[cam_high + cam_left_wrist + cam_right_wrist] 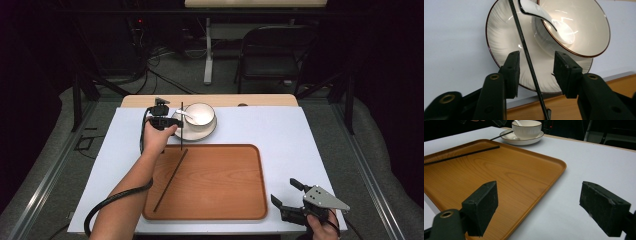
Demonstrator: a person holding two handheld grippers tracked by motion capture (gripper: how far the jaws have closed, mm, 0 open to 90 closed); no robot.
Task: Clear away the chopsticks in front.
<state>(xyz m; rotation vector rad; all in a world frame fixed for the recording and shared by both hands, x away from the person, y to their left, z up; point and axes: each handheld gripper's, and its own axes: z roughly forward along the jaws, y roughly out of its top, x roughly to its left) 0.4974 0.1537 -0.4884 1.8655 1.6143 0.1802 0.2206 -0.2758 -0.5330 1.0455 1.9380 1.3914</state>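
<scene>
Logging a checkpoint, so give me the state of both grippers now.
Left gripper: open, fingers either side of a thin black chopstick, not pressing it.
Right gripper: open, holding nothing.

In the left gripper view we lose the top of the chopstick (526, 57) and the spoon's (541, 18) handle past the upper edge, and the bowl (584, 30) hides part of the plate (506, 40). In the right gripper view the tray (499, 177) runs off the left edge, and we cannot tell whether the left gripper's (536, 72) pads touch the chopstick.
</scene>
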